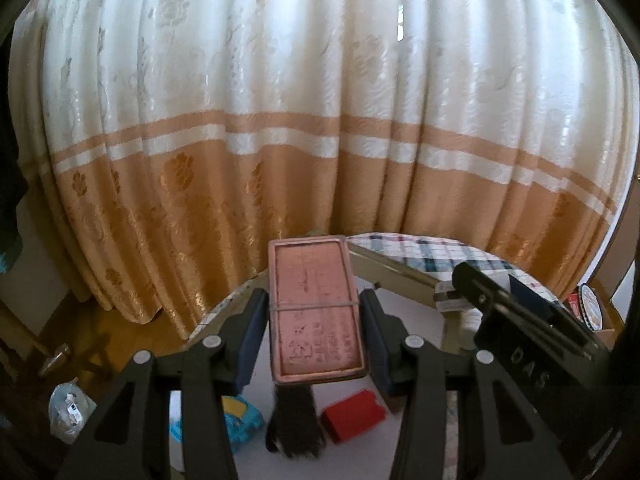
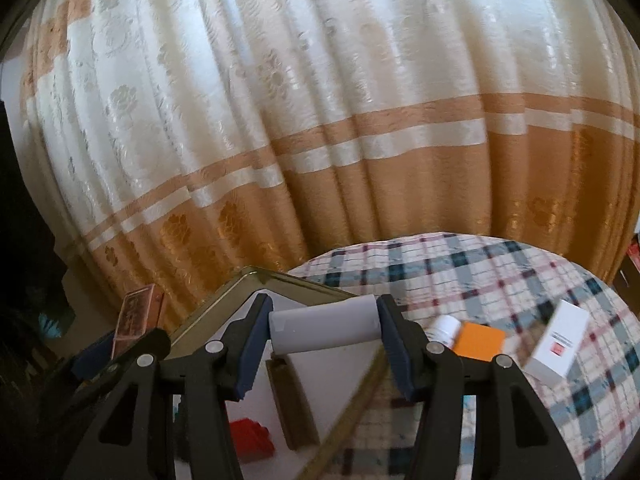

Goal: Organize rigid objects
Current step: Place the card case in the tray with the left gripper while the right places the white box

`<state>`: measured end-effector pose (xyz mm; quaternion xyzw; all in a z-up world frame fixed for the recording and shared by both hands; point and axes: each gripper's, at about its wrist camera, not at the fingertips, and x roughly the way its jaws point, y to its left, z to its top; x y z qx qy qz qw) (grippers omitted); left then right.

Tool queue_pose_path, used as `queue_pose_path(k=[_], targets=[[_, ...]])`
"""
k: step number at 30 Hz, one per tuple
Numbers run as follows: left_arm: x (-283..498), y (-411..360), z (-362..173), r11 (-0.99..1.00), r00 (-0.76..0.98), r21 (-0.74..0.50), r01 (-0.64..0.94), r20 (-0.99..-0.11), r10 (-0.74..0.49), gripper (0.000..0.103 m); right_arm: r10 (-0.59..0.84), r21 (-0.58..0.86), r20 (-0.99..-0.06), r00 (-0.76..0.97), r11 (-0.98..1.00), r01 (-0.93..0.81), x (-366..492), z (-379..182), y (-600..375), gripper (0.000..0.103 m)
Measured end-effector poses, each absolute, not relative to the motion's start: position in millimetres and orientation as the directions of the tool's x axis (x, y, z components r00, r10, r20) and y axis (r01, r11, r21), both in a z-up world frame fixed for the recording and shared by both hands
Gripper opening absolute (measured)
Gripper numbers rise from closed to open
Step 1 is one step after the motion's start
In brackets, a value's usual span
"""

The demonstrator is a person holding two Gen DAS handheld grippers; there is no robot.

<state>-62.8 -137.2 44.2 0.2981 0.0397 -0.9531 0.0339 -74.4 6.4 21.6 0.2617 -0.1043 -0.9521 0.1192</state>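
My left gripper [image 1: 314,308] is shut on a flat pink rectangular case [image 1: 316,312] with a rubber band around it, held lengthwise above the gold-rimmed tray [image 1: 400,272]. On the tray's white floor below lie a blue toy car [image 1: 240,420], a dark brush [image 1: 294,420] and a red block [image 1: 352,416]. My right gripper [image 2: 325,320] is shut on a pale grey cylinder [image 2: 324,328], gripped at its two ends over the tray's rim [image 2: 304,278]. A brown wooden block [image 2: 292,404] and the red block [image 2: 252,440] lie under it. The pink case [image 2: 138,316] shows at the left.
A checked tablecloth [image 2: 500,272] covers the round table. On it lie a white bottle [image 2: 444,328], an orange box [image 2: 480,340] and a white carton [image 2: 560,344]. A cream and orange curtain [image 1: 320,120] hangs close behind. A plastic bag [image 1: 68,408] lies on the floor at the left.
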Motion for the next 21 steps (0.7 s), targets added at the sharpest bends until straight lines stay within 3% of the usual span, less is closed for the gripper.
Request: queue_pose_path(k=[10, 21], targets=[[-95.6, -152.5, 23.1, -0.986, -0.734, -0.051, 0.158, -0.674, -0.083, 0.047, -0.282, 0.249, -0.545, -0.789, -0.954, 0.168, -108.0, -13.8, -8.7, 0.057], [-105.2, -148.8, 12.0, -0.986, -0.701, -0.014, 0.165, -0.705, -0.107, 0.046, -0.314, 0.229, -0.574, -0.756, -0.948, 0.220, -116.3, -30.2, -18.8, 0.057]])
